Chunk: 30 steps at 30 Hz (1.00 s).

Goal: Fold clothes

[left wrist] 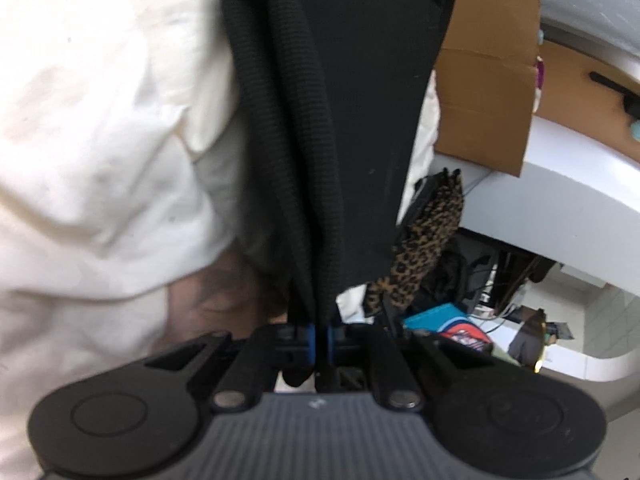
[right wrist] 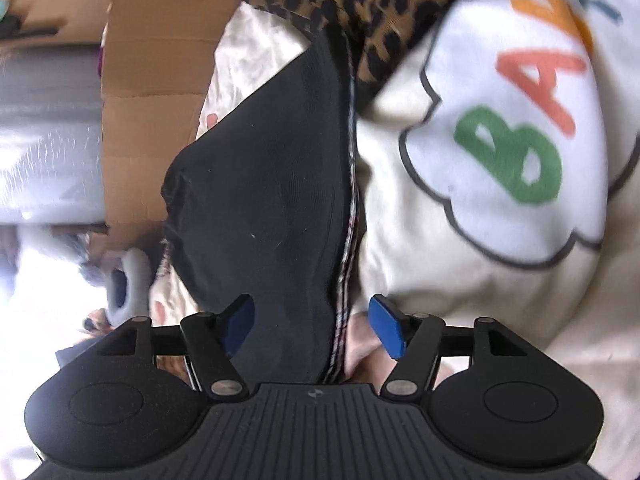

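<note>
A black ribbed garment [left wrist: 340, 120] hangs down the middle of the left wrist view. My left gripper [left wrist: 320, 338] is shut on its lower edge, the blue pads pressed together with fabric between them. In the right wrist view the same black garment [right wrist: 272, 184] runs up between the fingers of my right gripper [right wrist: 316, 330], which stands open with its blue pads [right wrist: 386, 330] wide apart. A striped edge trims the garment's right side. Behind it lies a cream sweatshirt [right wrist: 500, 140] printed with coloured letters inside a cloud outline.
A leopard-print cloth [right wrist: 360, 12] lies at the top of the right wrist view; a leopard-print cloth [left wrist: 424, 248] also hangs beside the black garment. A brown cardboard box [left wrist: 488, 72] stands to the side. Cream fabric [left wrist: 100, 140] fills the left. Bags and clutter lie on the floor.
</note>
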{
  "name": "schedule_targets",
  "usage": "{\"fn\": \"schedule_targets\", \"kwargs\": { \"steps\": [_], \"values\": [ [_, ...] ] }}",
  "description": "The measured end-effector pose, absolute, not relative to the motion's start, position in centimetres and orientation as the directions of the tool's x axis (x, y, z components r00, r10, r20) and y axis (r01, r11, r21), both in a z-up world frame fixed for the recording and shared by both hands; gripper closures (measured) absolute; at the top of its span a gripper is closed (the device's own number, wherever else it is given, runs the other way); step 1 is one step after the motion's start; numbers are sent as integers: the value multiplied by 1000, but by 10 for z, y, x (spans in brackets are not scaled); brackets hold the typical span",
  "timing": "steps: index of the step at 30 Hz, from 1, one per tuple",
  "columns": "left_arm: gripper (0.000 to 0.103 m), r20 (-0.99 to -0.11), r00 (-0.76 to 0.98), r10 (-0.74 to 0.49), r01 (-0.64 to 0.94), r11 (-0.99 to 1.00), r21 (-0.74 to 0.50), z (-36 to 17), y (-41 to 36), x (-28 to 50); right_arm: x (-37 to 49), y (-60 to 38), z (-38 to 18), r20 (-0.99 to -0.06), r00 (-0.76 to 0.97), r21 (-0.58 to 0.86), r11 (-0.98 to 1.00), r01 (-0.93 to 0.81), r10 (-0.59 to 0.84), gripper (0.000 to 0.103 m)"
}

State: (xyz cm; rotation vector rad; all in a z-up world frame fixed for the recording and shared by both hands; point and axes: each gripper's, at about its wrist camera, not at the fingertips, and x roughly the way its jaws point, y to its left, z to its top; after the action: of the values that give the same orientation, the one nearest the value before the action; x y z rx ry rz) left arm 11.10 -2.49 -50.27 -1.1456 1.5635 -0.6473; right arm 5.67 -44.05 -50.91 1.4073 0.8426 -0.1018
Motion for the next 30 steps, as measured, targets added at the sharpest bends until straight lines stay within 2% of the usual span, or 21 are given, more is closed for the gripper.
{"fn": "schedule_targets", "kwargs": {
  "steps": [14,17,21,30],
  "values": [
    [98,-375,13,-927,-344,348,-872,-478,-23,118,70,-406,-521,-452,703,865,78,495,549,32],
    [98,-384,9,-923,-349,357,-866,-479,-22,118,76,-416,-521,-456,719,871,97,482,525,32],
    [98,-400,-2,-917,-350,375,-858,-480,-19,119,83,-433,-520,-468,740,874,128,469,483,43],
    [98,-422,-20,-906,-347,402,-847,-482,-20,120,101,-471,-512,-518,760,856,235,461,392,47]
  ]
}}
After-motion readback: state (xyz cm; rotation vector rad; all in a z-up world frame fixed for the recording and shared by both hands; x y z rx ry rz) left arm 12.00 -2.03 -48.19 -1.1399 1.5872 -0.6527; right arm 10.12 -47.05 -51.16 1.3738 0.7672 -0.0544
